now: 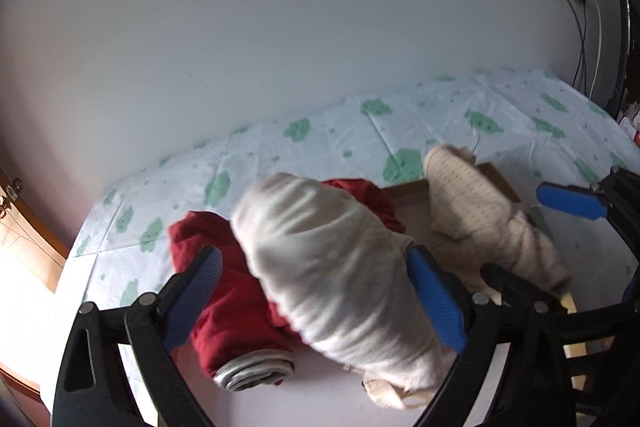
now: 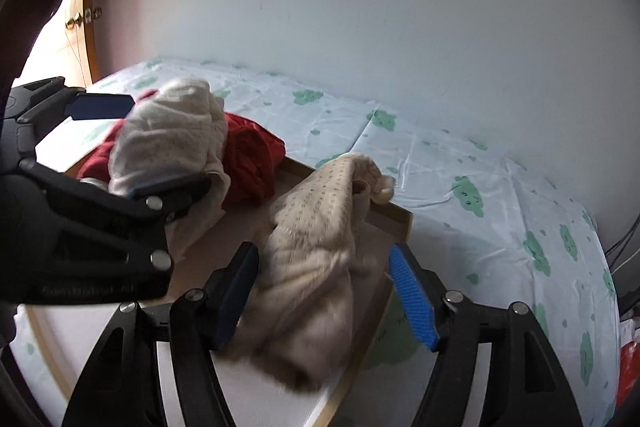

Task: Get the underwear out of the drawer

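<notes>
My left gripper (image 1: 316, 291) is spread wide, angled down; a pale rolled underwear (image 1: 340, 267) lies between its fingers, touching the right pad, clear of the left. A red garment (image 1: 228, 291) sits under and left of it. My right gripper (image 2: 324, 295) is spread too, around a dotted cream underwear (image 2: 316, 247), its right pad clear, the left pad's contact unclear. Both pieces lie on a shallow cardboard tray (image 2: 400, 223) on the bed (image 2: 480, 163), wall beyond.
</notes>
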`<action>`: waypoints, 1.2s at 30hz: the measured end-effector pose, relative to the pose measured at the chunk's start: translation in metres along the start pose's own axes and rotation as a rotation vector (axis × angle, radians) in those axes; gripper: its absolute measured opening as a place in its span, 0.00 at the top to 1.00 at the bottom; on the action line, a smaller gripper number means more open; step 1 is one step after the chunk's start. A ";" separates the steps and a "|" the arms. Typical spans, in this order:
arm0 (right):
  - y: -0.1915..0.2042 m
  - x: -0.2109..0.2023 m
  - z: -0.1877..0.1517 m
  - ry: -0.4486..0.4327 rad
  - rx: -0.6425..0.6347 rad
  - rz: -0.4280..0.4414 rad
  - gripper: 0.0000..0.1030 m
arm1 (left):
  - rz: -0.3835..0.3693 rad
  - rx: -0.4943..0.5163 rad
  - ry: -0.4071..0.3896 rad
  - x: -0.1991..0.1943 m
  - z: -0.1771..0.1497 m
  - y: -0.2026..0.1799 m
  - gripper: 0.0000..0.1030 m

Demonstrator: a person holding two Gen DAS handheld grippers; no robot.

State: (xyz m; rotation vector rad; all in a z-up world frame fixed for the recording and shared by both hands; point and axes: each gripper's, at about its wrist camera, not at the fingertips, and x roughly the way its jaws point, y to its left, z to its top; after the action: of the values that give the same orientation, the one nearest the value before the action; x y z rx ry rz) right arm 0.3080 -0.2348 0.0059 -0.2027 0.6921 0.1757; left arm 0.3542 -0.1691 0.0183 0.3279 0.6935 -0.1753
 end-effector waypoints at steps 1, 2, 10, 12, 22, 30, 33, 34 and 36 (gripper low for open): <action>0.000 -0.005 -0.001 -0.010 0.009 0.002 0.32 | -0.008 -0.010 -0.006 -0.004 0.000 0.002 0.06; -0.001 -0.010 -0.002 -0.017 0.018 0.002 0.32 | -0.020 -0.018 -0.010 -0.008 -0.001 0.004 0.06; -0.011 -0.060 -0.020 -0.138 0.203 0.018 0.32 | -0.016 -0.045 -0.110 -0.061 -0.027 0.022 0.06; -0.009 -0.075 -0.029 -0.171 0.236 0.024 0.32 | -0.036 -0.077 -0.123 -0.074 -0.039 0.031 0.06; 0.023 -0.163 -0.091 -0.409 0.371 -0.012 0.32 | -0.034 -0.164 -0.211 -0.125 -0.108 0.060 0.06; 0.041 -0.193 -0.123 -0.383 0.403 0.026 0.32 | -0.058 -0.220 -0.129 -0.142 -0.168 0.079 0.06; 0.047 -0.204 -0.136 -0.362 0.433 0.025 0.32 | -0.069 -0.253 -0.099 -0.148 -0.187 0.084 0.06; 0.048 -0.208 -0.139 -0.360 0.445 0.025 0.32 | -0.072 -0.266 -0.088 -0.149 -0.193 0.085 0.06; 0.052 -0.215 -0.149 -0.364 0.463 0.026 0.32 | -0.079 -0.280 -0.081 -0.151 -0.205 0.087 0.06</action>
State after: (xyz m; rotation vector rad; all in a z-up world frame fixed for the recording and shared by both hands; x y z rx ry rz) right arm 0.0420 -0.2403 0.0262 0.2779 0.3577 0.0703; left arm 0.1406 -0.0076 -0.0100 0.0250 0.6420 -0.1633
